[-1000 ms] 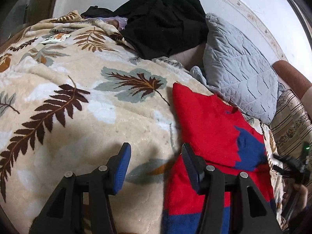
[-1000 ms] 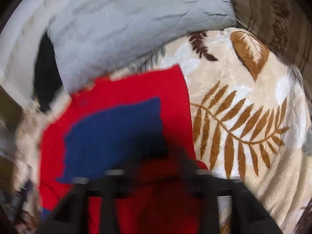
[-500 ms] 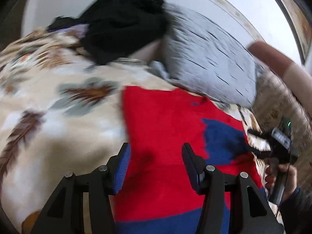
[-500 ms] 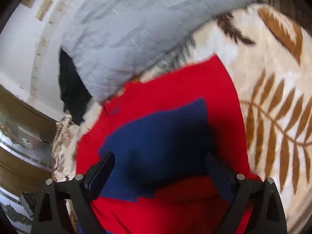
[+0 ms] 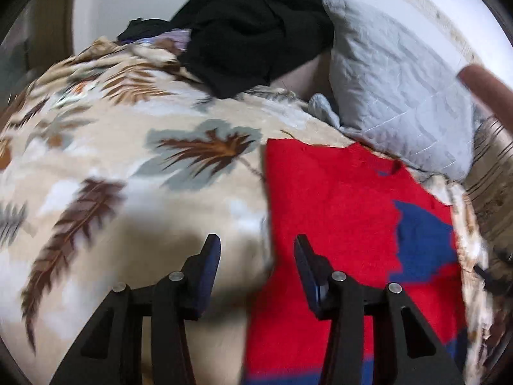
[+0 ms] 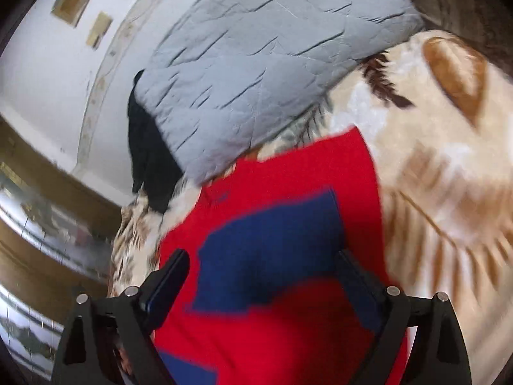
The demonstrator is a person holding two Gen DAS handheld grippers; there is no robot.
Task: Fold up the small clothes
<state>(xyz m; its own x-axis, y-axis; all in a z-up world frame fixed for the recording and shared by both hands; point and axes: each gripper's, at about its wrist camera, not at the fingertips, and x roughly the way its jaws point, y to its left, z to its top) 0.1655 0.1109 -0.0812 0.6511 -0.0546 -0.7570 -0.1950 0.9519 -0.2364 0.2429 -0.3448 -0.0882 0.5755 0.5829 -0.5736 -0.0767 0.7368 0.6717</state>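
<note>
A red garment (image 5: pixel 336 205) with a dark blue patch (image 5: pixel 423 243) lies flat on the leaf-print blanket (image 5: pixel 128 173). My left gripper (image 5: pixel 256 252) hovers over the garment's left edge. Its jaws are closing with nothing pinched between them, and the cloth lies below. In the right wrist view the same red garment (image 6: pixel 307 166) and its blue patch (image 6: pixel 272 250) fill the middle. My right gripper (image 6: pixel 261 268) stands wide open above the patch, its fingers apart from the cloth.
A grey quilted pillow (image 5: pixel 394 96) (image 6: pixel 256 64) borders the garment's far edge. A heap of black clothes (image 5: pixel 256 25) (image 6: pixel 147 147) lies beyond it by the white wall. Blanket (image 6: pixel 449 176) stretches to the right of the garment.
The right gripper's fingers, close together low over the garment a second ago, now stand wide apart and higher. The left view swung right, then back left, and its jaws narrowed slightly.
</note>
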